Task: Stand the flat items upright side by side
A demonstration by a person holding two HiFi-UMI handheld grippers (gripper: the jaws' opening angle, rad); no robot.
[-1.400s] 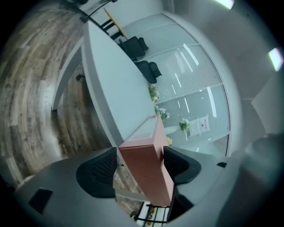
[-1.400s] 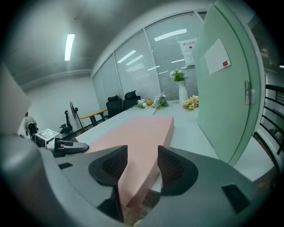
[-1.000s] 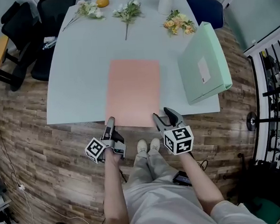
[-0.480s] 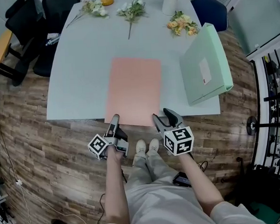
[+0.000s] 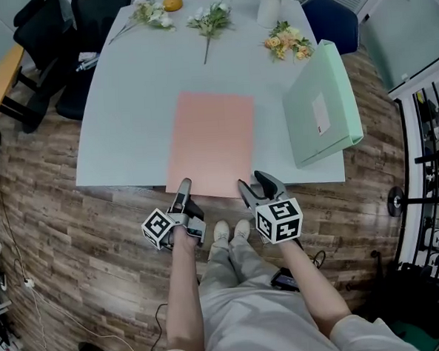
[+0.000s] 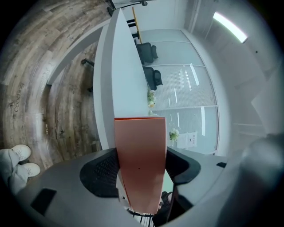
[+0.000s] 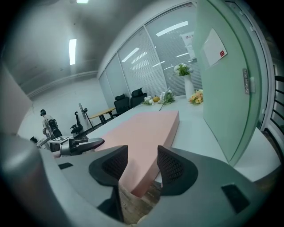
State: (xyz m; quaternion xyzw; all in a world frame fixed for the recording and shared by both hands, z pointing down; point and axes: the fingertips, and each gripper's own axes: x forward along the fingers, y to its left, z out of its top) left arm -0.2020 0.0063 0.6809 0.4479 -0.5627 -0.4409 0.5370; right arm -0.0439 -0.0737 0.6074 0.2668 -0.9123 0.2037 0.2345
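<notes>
head view: left gripper on folder

The head camera looks steeply down from well above the pink folder, taking in its whole top. The camera on the left gripper sits right at the folder's near edge, rolled sideways, facing its far end. The camera on the right gripper sits low, just beside the folder's near right corner, looking across it. All three views share the folder.
</notes>
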